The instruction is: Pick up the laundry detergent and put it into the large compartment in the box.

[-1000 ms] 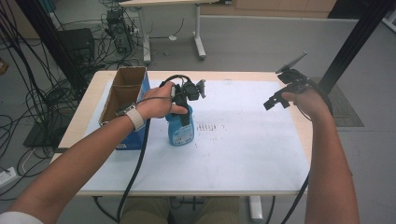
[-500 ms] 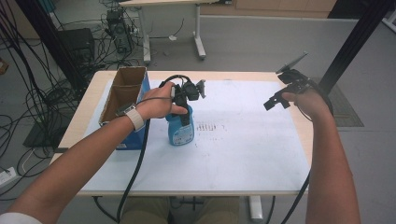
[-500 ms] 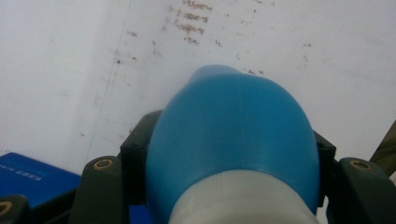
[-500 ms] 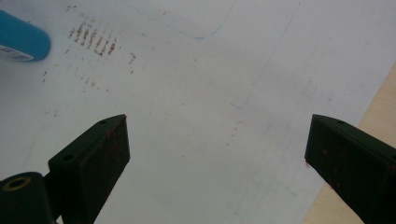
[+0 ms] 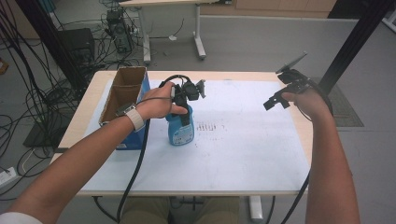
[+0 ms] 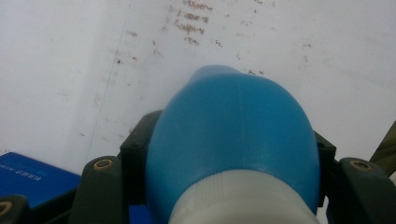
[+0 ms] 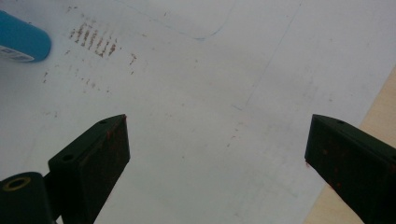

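Left gripper (image 5: 187,109) jaws clamped around blue bottle (image 5: 180,128) neck; bottle upright on desk (image 5: 243,154), its cap hidden. Right gripper (image 5: 280,95) at 2 o'clock, jaws apart, empty. Cardboard box (image 5: 122,93) at 9 o'clock.

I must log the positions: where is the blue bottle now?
In the high view the blue bottle stands upright on the white sheet, left of centre, just right of the cardboard box, with the left tongs closed around its top.

A: I see a blue bottle (image 5: 180,128) with a white neck and pale label.
B: And around it?
A: My view shows a white sheet (image 5: 243,140) flecked with reddish-brown marks, a brown-and-blue box (image 5: 122,100), black grippers
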### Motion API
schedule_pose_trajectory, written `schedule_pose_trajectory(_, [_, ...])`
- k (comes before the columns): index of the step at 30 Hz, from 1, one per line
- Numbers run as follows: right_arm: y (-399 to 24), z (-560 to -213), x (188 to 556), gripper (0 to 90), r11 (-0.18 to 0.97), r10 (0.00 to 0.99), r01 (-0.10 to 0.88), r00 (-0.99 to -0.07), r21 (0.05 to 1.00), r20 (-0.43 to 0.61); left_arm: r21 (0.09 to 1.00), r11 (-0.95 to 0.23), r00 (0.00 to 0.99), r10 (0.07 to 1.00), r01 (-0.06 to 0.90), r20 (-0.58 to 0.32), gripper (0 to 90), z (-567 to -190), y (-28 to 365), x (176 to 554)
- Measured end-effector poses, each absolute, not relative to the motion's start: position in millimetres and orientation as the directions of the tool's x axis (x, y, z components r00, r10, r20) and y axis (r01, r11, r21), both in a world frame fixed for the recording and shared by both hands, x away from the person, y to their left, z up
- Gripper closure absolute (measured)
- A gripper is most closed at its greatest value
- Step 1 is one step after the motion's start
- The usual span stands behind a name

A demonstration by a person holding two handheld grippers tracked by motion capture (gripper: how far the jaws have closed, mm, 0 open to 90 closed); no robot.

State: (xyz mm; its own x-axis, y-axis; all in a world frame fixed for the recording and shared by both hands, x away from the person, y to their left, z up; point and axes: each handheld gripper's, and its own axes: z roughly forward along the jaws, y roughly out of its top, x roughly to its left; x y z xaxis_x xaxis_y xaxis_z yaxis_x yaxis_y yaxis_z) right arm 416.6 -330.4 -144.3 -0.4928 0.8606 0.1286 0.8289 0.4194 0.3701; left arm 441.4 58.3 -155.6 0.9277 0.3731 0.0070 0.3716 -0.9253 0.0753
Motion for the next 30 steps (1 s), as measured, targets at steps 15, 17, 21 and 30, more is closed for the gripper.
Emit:
schedule_pose_trajectory(15, [-329.1, -144.3, 416.8, 6.3, 0.422, 0.859, 0.827, -0.495, 0.372, 0.127, 0.073, -0.923, 0.926, 0.378, 0.377, 0.008, 38.5, -155.6, 57.6, 440.9])
schedule_pose_trajectory(17, [-329.5, -144.4, 416.7, 6.3, 0.420, 0.860, 0.828, -0.494, 0.372, 0.128, 0.073, -0.923, 0.925, 0.379, 0.377, 0.009, 38.5, -155.6, 57.6, 441.0])
schedule_pose_trajectory(21, [-330.1, -144.6, 416.3, 6.3, 0.420, 0.860, 0.827, -0.495, 0.373, 0.128, 0.073, -0.923, 0.925, 0.381, 0.379, 0.009, 38.5, -155.6, 57.6, 440.6])
schedule_pose_trajectory(30, [-330.8, -145.4, 415.7, 6.3, 0.419, 0.860, 0.828, -0.493, 0.372, 0.128, 0.075, -0.919, 0.922, 0.388, 0.386, 0.010, 38.4, -155.8, 57.5, 439.9])
